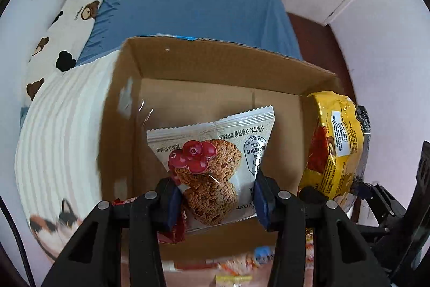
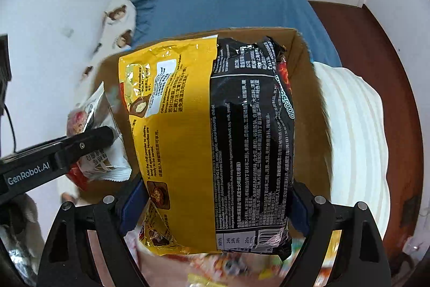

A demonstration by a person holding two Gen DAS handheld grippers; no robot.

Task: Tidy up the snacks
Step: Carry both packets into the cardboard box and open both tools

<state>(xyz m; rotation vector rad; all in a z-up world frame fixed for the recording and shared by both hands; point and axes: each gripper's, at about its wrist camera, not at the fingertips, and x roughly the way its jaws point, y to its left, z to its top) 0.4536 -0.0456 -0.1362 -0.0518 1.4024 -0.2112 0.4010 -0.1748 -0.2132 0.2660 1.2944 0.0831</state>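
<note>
Over the box (image 1: 129, 109) we hold both loads: left gripper (image 1: 217, 195) pinching the cookie pack (image 1: 215, 152), right gripper (image 2: 215, 206) clamping the noodle pack (image 2: 209, 139). We judge the wide noodles may catch the rim or knock the cookies on release

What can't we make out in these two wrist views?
- Cardboard box floor: right wrist view, hidden by the noodle packet in the right gripper.
- Snacks on the bed: both views, motion-blurred and cut by the bottom edge.
- Red wrapper: left wrist view, mostly behind the left gripper and its cranberry oat cookie packet.
</note>
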